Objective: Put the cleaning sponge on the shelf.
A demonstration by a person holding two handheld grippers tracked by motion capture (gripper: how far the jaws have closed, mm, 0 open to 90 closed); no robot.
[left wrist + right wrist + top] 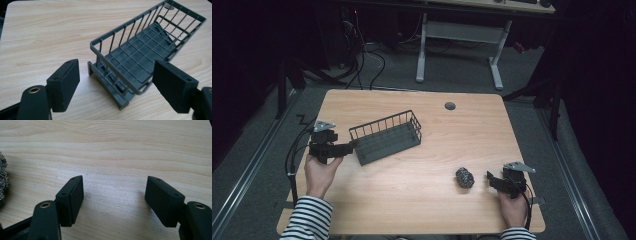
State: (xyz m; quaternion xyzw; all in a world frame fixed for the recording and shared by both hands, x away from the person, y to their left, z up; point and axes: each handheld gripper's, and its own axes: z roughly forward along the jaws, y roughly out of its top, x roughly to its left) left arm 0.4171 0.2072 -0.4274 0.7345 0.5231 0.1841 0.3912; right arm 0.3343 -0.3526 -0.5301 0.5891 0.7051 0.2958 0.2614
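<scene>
My left gripper (116, 82) gapes wide around the wire basket's (145, 50) near end, near the table's (462, 130) left edge. My right gripper (115, 200) is wide open and empty by the front-right corner, steel scourer (465, 177) just beside it.

High view: dim room, surroundings near black; wooden table (412, 195) lit evenly from above, image soft and grainy. Gripper views: brighter, pale sheen on the wood grain, soft shadows under the wire basket (140, 50). Basket's far end motion-blurred; near jaws slightly out of focus.

scouring ball (3, 180): cut by left edge | wire basket (147, 47): far corner cut off at top
</scene>
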